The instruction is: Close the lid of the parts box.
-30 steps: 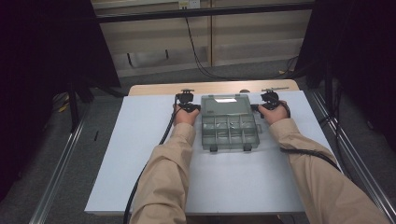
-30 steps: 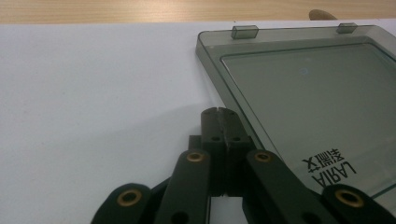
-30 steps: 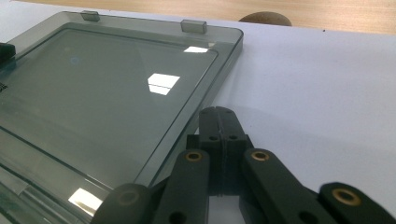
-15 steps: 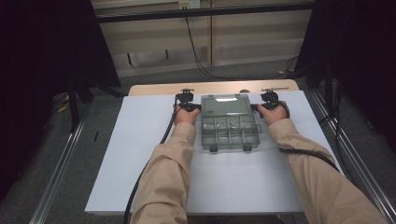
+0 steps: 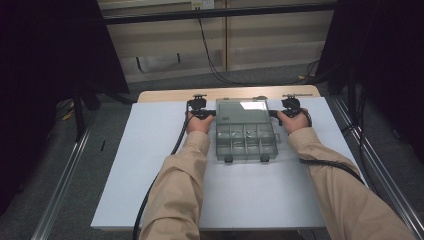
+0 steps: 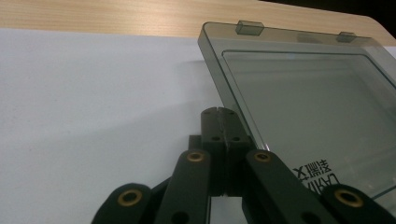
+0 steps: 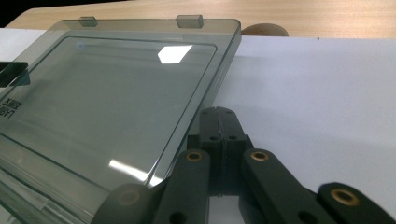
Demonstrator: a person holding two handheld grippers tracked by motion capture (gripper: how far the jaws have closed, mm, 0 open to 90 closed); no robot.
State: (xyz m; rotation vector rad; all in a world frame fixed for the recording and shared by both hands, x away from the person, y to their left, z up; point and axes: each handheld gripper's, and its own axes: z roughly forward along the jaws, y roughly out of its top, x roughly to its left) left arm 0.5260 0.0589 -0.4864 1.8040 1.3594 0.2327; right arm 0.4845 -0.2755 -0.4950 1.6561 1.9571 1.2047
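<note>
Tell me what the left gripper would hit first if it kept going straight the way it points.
Probably nothing soon: the shut left gripper points along the lid's edge of the clear organizer box, over the white sheet toward the wooden tabletop. Depth is unclear.

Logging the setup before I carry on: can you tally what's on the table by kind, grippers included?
Transparent grey compartment boxes, lid open flat: 1, the organiser box
Grippers, jaws shut, one at each side of the lid: 2, the left gripper and the right gripper
White table covers: 1, the white sheet
Total: 4
</note>
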